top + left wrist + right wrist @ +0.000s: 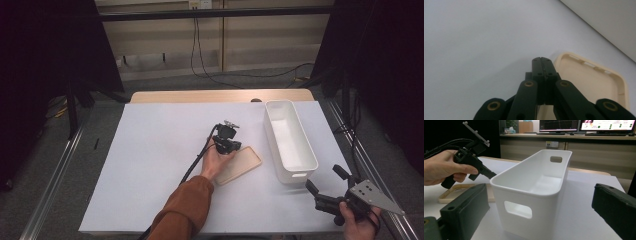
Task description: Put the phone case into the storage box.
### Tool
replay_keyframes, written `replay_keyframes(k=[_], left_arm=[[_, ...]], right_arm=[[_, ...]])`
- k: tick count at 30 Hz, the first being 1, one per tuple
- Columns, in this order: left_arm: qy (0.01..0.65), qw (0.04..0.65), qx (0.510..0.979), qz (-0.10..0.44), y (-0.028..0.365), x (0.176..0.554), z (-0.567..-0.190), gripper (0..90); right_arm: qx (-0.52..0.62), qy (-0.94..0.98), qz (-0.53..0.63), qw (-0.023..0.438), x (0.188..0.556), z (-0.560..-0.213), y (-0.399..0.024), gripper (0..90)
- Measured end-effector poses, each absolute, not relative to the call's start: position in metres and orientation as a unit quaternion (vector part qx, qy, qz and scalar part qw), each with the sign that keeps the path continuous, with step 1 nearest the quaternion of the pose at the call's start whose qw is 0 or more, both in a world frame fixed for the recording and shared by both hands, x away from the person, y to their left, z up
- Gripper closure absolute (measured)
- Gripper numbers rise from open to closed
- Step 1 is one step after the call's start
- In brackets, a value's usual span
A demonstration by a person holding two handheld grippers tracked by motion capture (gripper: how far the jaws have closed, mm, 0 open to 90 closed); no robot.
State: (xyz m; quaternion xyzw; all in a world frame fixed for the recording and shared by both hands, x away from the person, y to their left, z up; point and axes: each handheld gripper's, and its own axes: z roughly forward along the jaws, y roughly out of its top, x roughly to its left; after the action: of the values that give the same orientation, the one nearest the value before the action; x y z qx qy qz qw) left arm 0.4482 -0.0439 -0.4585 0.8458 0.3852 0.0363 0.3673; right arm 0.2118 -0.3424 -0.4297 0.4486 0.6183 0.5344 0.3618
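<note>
A flat beige tray [245,165] with a raised rim lies on the white sheet, left of a long white bin [290,137]. A left hand holds my left gripper [234,146] angled down over the tray's far left corner. In the left gripper view its jaws [542,60] are pressed together with nothing between them, their tips beside the tray's rim [594,82]. My right gripper [325,179] sits at the table's near right corner, open and empty. Its view looks between the wide-apart jaws [540,195] at the bin's near end [524,200], with the left gripper [474,162] and tray [449,195] beyond.
White paper [160,160] covers most of the wooden table [200,96]. The bin is empty and has handle cut-outs in its ends. Metal rails run along both table sides, and dark curtains stand at left and right. Desks with monitors [584,125] line the far wall.
</note>
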Motion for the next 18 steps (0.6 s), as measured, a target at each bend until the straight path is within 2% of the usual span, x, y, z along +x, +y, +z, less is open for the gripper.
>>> replay_keyframes(k=[18], left_arm=[[0.358,0.384,0.851,0.014,-0.065,0.429,-0.455,90.0]], right_arm=[[0.448,0.618,0.535,0.362,0.212,-0.430,-0.342,0.4]])
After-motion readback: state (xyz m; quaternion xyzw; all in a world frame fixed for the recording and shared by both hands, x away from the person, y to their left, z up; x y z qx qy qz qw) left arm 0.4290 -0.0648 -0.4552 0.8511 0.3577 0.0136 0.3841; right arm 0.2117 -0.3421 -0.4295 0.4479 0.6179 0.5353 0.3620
